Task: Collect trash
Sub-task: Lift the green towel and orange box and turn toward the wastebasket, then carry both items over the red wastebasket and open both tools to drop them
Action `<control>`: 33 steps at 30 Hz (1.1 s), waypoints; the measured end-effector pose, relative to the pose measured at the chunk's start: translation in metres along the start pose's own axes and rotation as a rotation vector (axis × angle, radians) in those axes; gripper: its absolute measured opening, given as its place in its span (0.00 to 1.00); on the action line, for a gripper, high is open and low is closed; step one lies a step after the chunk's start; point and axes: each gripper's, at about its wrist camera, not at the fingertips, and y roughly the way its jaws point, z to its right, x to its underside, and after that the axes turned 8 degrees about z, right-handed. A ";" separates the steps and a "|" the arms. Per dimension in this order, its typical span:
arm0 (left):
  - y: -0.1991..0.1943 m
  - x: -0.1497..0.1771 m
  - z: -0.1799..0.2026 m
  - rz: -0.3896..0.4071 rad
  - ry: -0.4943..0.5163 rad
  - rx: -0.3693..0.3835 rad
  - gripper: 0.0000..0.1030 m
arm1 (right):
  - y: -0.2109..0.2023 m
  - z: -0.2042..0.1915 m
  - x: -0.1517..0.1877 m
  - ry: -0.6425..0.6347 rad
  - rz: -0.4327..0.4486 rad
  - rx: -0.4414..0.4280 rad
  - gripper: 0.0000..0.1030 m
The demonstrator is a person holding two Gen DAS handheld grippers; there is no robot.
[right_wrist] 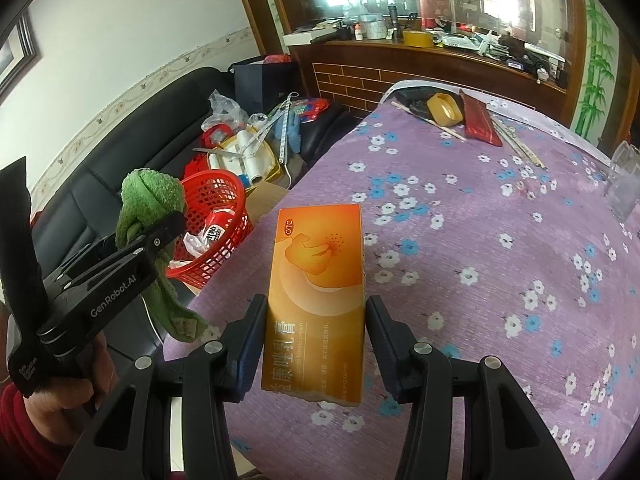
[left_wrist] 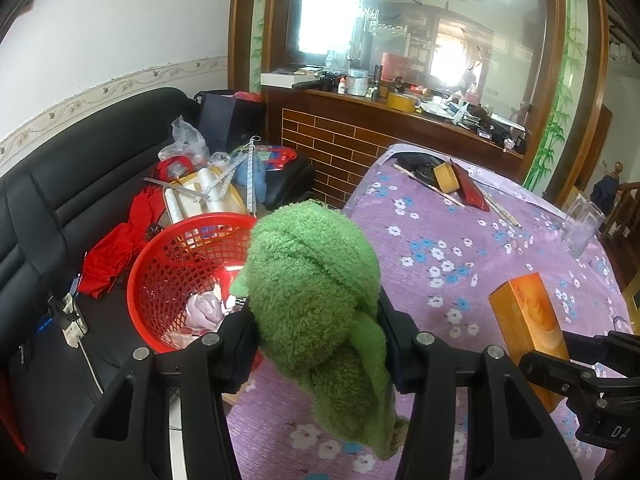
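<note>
My left gripper (left_wrist: 318, 320) is shut on a fluffy green cloth (left_wrist: 312, 280), which bulges above the jaws and hangs below them. It hovers at the table's left edge, beside a red mesh basket (left_wrist: 168, 264) holding crumpled paper and wrappers. My right gripper (right_wrist: 316, 312) is shut on an orange medicine box (right_wrist: 316, 280), held above the purple flowered tablecloth (right_wrist: 480, 240). The right wrist view shows the left gripper (right_wrist: 160, 236) with the green cloth (right_wrist: 148, 200) next to the red basket (right_wrist: 220, 208). In the left wrist view the orange box (left_wrist: 528, 320) appears at the right.
A black sofa (left_wrist: 80, 184) left of the table carries a red garment, plastic bags, rolls and a measuring tape. On the far end of the table lie a tape roll (right_wrist: 442, 109), a red pouch (right_wrist: 478, 122) and sticks. A clear glass (left_wrist: 582, 220) stands at the right.
</note>
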 end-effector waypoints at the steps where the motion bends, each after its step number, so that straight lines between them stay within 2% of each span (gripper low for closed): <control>1: 0.001 0.000 -0.003 0.000 -0.001 -0.001 0.49 | 0.002 -0.002 -0.001 -0.001 -0.002 -0.002 0.52; 17: 0.020 -0.007 -0.049 -0.022 -0.018 -0.035 0.49 | 0.047 -0.042 -0.017 -0.030 -0.044 -0.041 0.52; 33: 0.050 -0.014 -0.101 -0.048 -0.062 -0.109 0.49 | 0.113 -0.087 -0.062 -0.107 -0.088 -0.097 0.52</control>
